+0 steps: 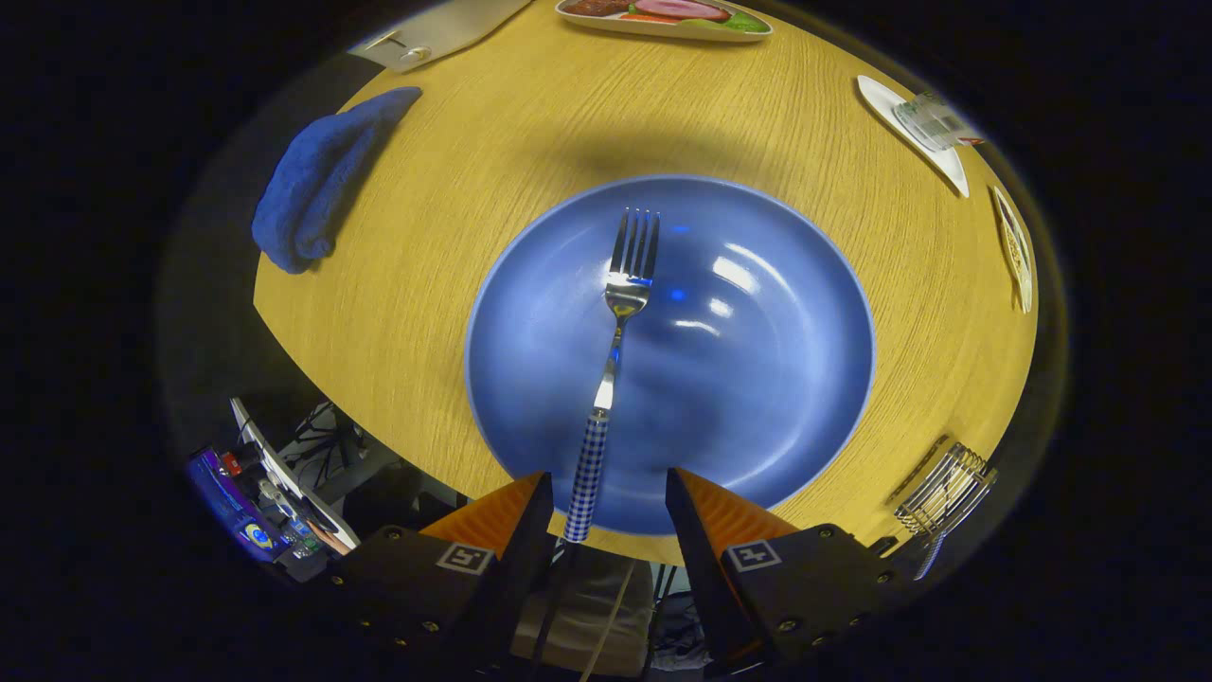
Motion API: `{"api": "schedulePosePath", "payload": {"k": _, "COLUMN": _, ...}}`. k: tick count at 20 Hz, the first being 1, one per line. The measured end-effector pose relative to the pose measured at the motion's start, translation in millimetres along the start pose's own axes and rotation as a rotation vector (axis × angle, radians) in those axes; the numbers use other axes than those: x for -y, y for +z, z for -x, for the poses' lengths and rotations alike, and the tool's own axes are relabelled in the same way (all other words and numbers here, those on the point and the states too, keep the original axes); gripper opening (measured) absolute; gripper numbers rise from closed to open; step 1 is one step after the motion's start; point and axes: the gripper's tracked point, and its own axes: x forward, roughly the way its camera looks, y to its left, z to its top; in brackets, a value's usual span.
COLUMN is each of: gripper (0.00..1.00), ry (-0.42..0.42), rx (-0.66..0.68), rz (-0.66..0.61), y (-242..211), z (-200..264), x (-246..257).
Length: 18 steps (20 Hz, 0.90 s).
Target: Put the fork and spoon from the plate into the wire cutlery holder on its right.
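Fork (615, 360): lies on blue plate (757, 398), tines away from gripper (608, 493), checked blue-white handle reaching back between the fingers, nearer left one. Jaws apart, no grip on handle; contact w/ left finger unclear. Wire cutlery holder (947, 493): right of plate, near table (454, 284) edge, a checked handle seen inside. Blue cloth (317, 180): far left on table. Food dish (663, 17): far edge.

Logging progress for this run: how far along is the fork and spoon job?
Possibly done: a checked handle shows at the wire cutlery holder, perhaps the spoon. In hand: the open gripper straddles the fork handle's end over the blue plate rim, nearer one finger, not clamped. Left: grasp the fork, carry it to the holder.
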Motion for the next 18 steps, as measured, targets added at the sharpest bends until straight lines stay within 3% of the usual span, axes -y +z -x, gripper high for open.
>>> {"api": "schedulePosePath", "payload": {"k": 2, "gripper": 0.74, "ry": 0.005, "rx": 0.000, "rz": -0.008, "y": 3.6, "z": -1.5, "x": -1.4}}
{"api": "schedulePosePath", "payload": {"k": 4, "gripper": 0.28, "ry": -0.045, "rx": -0.013, "rz": 0.025, "y": -0.2, "z": -14.4, "x": 2.4}}
{"api": "schedulePosePath", "payload": {"k": 7, "gripper": 0.33, "ry": -0.069, "rx": -0.019, "rz": 0.039, "y": -5.1, "z": -20.2, "x": 12.9}}
{"api": "schedulePosePath", "payload": {"k": 9, "gripper": 0.05, "ry": -0.072, "rx": -0.043, "rz": 0.058, "y": -8.8, "z": -19.3, "x": 13.7}}
{"api": "schedulePosePath", "payload": {"k": 14, "gripper": 0.05, "ry": -0.122, "rx": -0.129, "rz": 0.184, "y": -28.9, "z": 2.3, "x": 27.4}}
{"api": "schedulePosePath", "payload": {"k": 18, "gripper": 0.05, "ry": -0.079, "rx": -0.123, "rz": 0.188, "y": -34.5, "z": 25.7, "x": 25.3}}
